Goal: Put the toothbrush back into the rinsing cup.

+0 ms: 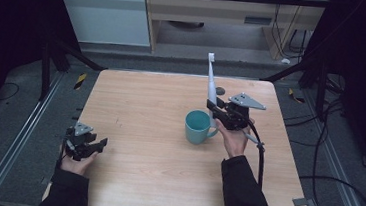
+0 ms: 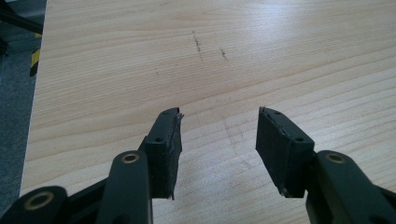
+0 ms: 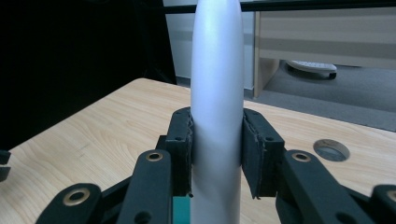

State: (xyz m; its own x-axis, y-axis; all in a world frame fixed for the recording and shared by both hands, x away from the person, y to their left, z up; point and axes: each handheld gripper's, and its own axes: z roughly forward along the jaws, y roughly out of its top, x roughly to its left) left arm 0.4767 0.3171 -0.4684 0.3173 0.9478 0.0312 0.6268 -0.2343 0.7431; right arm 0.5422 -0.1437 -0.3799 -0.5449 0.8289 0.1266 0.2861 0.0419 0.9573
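Right gripper (image 1: 219,112) pinching toothbrush (image 1: 211,83) upright, apparently just above teal mug (image 1: 197,126); left gripper (image 2: 218,135) spread, well apart.

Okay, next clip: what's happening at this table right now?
A person works at a wooden table with a gripper in each hand. The right gripper is clamped on the white handle of an electric toothbrush, holding it upright beside a teal mug. The left gripper rests near the table's left edge, jaws open with nothing between them.

Black two-jaw grippers, brass-ringed screws, grey triangular plates, black cable, dark sleeves.
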